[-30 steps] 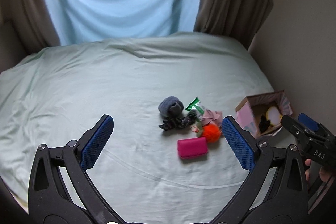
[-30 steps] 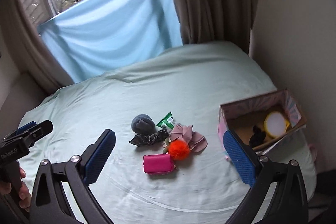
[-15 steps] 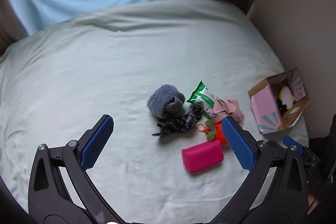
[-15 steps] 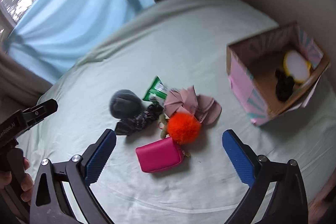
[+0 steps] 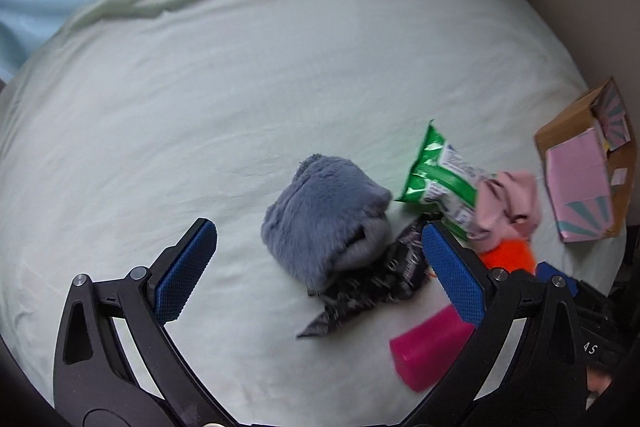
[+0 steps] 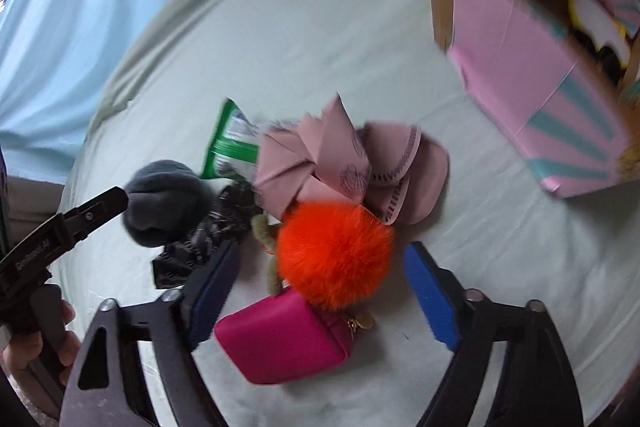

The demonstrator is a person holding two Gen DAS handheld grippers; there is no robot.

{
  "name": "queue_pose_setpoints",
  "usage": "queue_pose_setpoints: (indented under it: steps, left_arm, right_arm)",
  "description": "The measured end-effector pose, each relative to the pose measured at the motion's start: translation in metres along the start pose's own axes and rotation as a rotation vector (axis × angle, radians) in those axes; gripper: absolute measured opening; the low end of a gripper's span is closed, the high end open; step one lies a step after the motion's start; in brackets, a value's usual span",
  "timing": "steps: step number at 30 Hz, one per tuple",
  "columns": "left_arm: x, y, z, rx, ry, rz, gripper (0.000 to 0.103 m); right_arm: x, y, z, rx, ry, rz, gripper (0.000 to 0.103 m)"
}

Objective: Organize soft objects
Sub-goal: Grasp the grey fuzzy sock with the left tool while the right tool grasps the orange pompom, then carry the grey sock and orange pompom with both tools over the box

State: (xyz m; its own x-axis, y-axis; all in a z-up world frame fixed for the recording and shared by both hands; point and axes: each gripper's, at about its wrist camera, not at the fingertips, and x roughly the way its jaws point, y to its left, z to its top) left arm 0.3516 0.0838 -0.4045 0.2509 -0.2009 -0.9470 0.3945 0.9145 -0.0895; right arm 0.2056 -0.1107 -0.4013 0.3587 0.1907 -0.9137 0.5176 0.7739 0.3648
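A pile of soft things lies on the pale green bed sheet point(image 5: 240, 87). In the left wrist view my left gripper point(image 5: 320, 271) is open and low over a grey plush roll point(image 5: 324, 215) and a black patterned cloth point(image 5: 360, 291). A green packet point(image 5: 440, 175), a pink cloth point(image 5: 508, 203), an orange pom-pom point(image 5: 508, 255) and a magenta pouch point(image 5: 428, 351) lie to the right. In the right wrist view my right gripper point(image 6: 320, 291) is open around the orange pom-pom point(image 6: 336, 255), just above the magenta pouch point(image 6: 284, 339). The pink cloth point(image 6: 340, 163) lies behind it.
A pink open cardboard box point(image 6: 536, 75) with a yellow-rimmed round thing and a dark item inside stands at the bed's right edge; it also shows in the left wrist view point(image 5: 584, 183). A light blue curtain point(image 6: 80, 7) hangs behind the bed. A wall stands close on the right.
Both grippers have dropped down and forward toward the pile. The left now straddles the grey roll, the right the orange pom-pom. Both jaws stay open.
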Motion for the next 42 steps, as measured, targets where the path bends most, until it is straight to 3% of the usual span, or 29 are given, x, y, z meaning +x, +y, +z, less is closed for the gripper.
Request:
queue_pose_setpoints:
  steps: [3, 5, 6, 8, 16, 21, 32, 42]
  left_arm:
    - [0.023, 0.001, 0.003, -0.003, 0.036, -0.006, 0.101]
    - [0.038, 0.002, 0.004, -0.009, 0.068, -0.024, 0.094]
    - [0.046, 0.002, 0.005, -0.01, 0.089, -0.029, 0.085]
    - [0.057, 0.003, 0.005, -0.016, 0.113, -0.051, 0.083]
    - [0.06, -0.004, 0.006, 0.022, 0.1, -0.06, 0.063]
    - [0.054, -0.004, 0.005, 0.023, 0.092, -0.063, 0.056]
    - [0.004, -0.006, 0.001, 0.006, 0.029, -0.044, 0.054]
    - [-0.084, -0.02, -0.02, -0.033, -0.081, -0.028, 0.054]
  right_arm:
    - [0.017, -0.009, 0.0, 0.051, 0.026, 0.004, 0.072]
    - [0.025, -0.014, 0.0, 0.08, 0.037, 0.014, 0.064]
    - [0.029, -0.016, 0.001, 0.094, 0.046, 0.02, 0.063]
    - [0.035, -0.019, 0.002, 0.116, 0.063, 0.033, 0.057]
    - [0.042, -0.014, 0.002, 0.126, 0.065, 0.035, 0.039]
    - [0.04, -0.013, 0.002, 0.125, 0.056, 0.035, 0.036]
    - [0.005, -0.01, -0.002, 0.099, 0.011, 0.069, 0.035]
    - [-0.062, -0.001, -0.015, 0.033, -0.061, 0.124, 0.035]
